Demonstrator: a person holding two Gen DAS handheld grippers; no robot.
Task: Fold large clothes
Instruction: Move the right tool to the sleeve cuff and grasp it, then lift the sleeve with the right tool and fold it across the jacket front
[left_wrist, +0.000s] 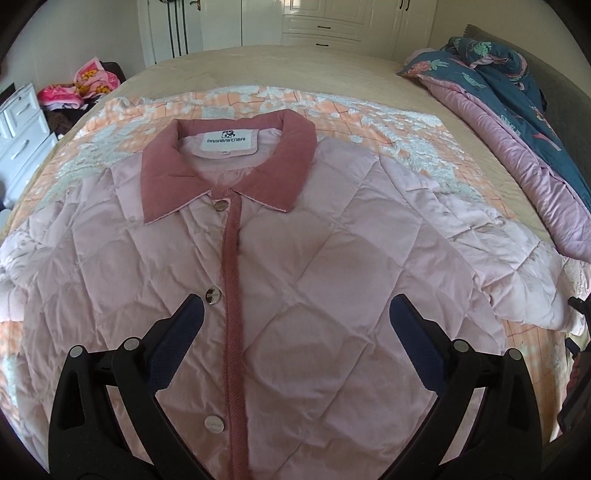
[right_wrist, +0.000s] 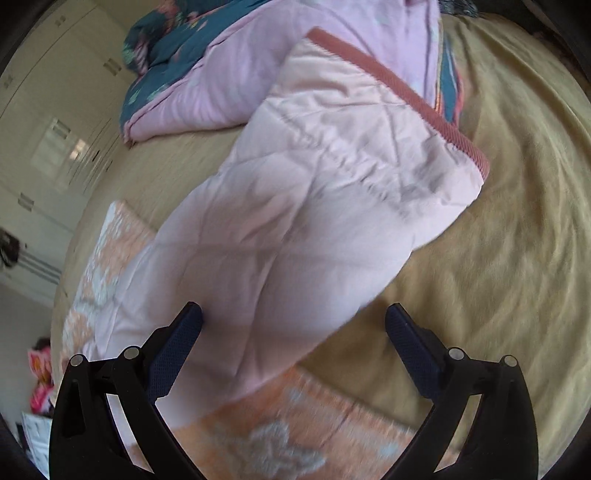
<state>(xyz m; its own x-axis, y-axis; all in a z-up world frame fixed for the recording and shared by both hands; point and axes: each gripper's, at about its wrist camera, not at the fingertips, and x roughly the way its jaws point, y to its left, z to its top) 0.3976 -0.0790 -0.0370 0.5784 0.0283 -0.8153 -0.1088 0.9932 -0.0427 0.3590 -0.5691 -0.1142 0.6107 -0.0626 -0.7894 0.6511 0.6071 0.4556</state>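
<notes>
Since the quilted pink jacket (left_wrist: 295, 280) is puffy and slick, pinch its sleeve (right_wrist: 295, 206) near the cuff (right_wrist: 399, 92); left gripper (left_wrist: 295, 321) and right gripper (right_wrist: 293, 325) gape wide, empty.

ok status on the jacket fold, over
Left gripper open over jacket front. Right gripper open above sleeve. Jacket flat, unfolded. Quilt beside it.

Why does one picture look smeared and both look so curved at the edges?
Left wrist view: sharp, the jacket and its collar label readable, though the fisheye lens bows the bed. Right wrist view: motion blur smears the sleeve and patterned blanket, with dark rounded corners from the same lens.
</notes>
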